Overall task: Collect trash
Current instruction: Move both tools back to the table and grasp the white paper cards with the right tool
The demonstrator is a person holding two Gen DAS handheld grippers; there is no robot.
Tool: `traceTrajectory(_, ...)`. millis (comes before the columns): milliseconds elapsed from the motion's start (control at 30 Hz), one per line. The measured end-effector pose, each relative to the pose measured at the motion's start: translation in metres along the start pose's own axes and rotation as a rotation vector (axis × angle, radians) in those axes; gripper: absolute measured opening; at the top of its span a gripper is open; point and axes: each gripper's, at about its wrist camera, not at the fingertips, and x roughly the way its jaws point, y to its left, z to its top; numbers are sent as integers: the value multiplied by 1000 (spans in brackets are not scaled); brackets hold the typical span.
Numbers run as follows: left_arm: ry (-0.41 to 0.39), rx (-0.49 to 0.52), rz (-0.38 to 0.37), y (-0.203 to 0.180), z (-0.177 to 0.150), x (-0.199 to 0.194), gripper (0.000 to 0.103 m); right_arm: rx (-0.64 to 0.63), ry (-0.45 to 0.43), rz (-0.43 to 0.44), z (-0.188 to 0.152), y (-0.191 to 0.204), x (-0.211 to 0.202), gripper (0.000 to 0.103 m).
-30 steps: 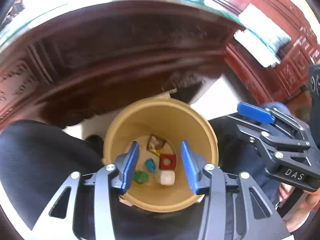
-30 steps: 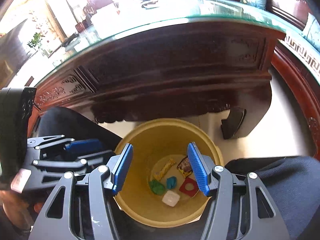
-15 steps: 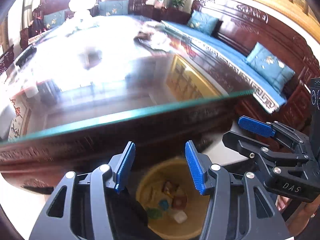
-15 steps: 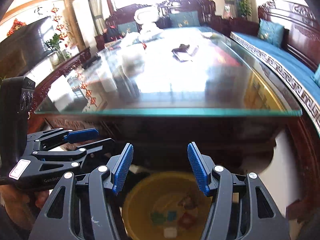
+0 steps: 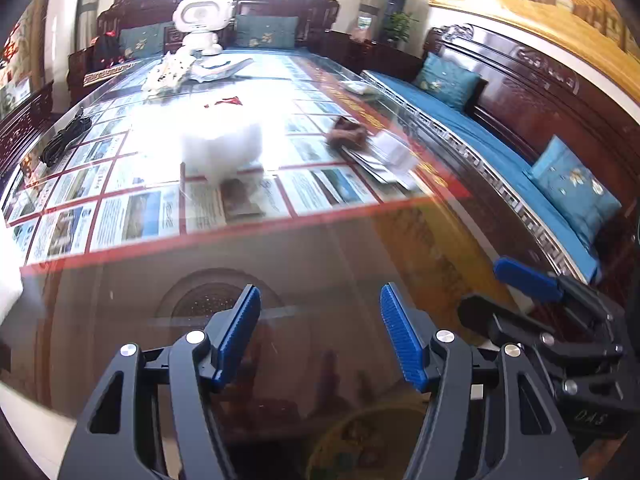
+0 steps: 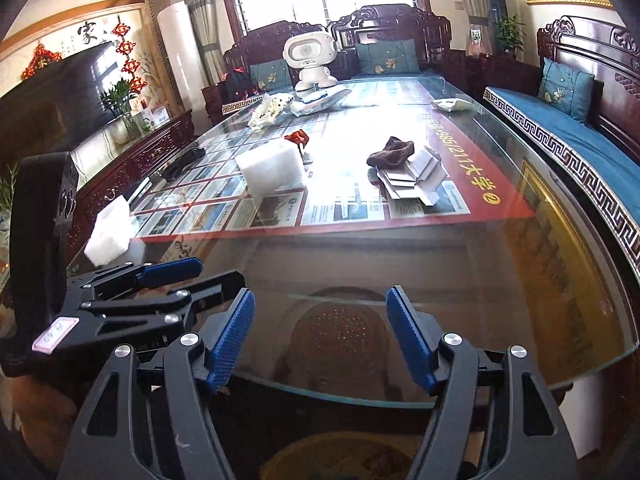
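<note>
1. Left claw (image 5: 320,336): blue pads spread apart, nothing between them; it hovers over the near, bare end of the glass-topped bench (image 6: 560,280), pointing along the bench's length.
2. Right claw (image 6: 320,340): pads likewise spread and empty; it hangs just beside the left claw, level with it, facing the same way.
3. Yellow bin (image 6: 340,456): on the floor under the near edge of the bench, below both claws, seen partly through the glass; its contents are too blurred to name.
4. Trash on the bench, all ahead of both claws and well apart from them: a white foam block (image 6: 272,166) left of centre; a second white foam piece (image 6: 110,232) at the left edge, nearest the left claw; a brown rag (image 6: 390,152) touching a heap of flattened grey card (image 6: 416,184) right of centre, nearer the right claw.
5. Governing relation: the grey card's long axis runs roughly away from the claws, slanting right; a reach by the right claw would probably need to be forward and slightly right; the left claw would likely suit either foam piece.
6. White toy robot (image 6: 310,56): upright at the far end; judged not to be trash.
</note>
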Motion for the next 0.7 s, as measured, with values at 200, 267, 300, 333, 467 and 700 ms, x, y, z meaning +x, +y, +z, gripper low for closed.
traceTrajectory(200,-2,-23,22,20,25,37,72,50,17,-17,19,-23,41,73)
traceTrajectory(267,8,-31,16,24,34,50,72,75,24,-20,29,-34,54,73)
traceTrajectory(300,8,-38,10,24,36,54,72,81,21,-24,34,-40,59,73)
traceTrajectory(333,7,-44,6,26,42,60,72,87,16,-27,39,-45,62,73)
traceTrajectory(467,-1,-47,12,26,60,78,72,102,5,-64,63,-67,76,67)
traceTrajectory(700,-10,-88,30,29,84,101,72,83,15,-113,87,-93,97,61)
